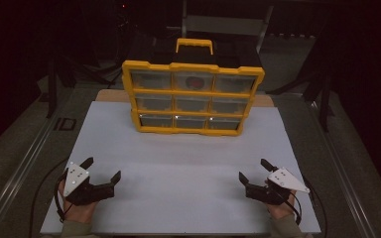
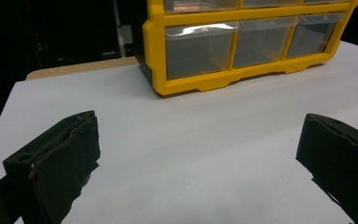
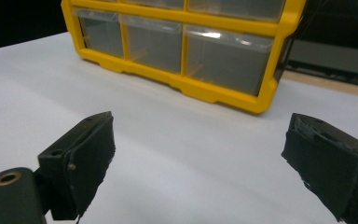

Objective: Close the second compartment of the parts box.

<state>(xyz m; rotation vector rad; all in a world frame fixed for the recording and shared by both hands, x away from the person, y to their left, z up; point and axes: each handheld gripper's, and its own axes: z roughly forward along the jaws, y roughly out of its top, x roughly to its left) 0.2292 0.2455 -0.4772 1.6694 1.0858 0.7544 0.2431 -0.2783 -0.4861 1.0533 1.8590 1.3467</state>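
Observation:
A yellow drawer organizer [image 1: 192,96] with a yellow handle stands upright at the far middle of the white table [image 1: 178,163]. It holds three rows of three clear drawers, all pushed in. Something reddish shows inside the top middle drawer [image 1: 193,81]. My left gripper [image 1: 101,168] rests open near the front left edge with nothing between its jaws. My right gripper [image 1: 253,169] rests open near the front right edge, also holding nothing. The organizer's bottom row of drawers [image 2: 242,42] appears in the left gripper view, and the same row [image 3: 168,42] in the right gripper view.
The white board lies on a wooden top [image 1: 110,95] that shows behind it. Metal rails [image 1: 25,163] run along both sides of the table. Dark surroundings lie beyond. Bare white surface [image 1: 178,153] stretches between the grippers and the organizer.

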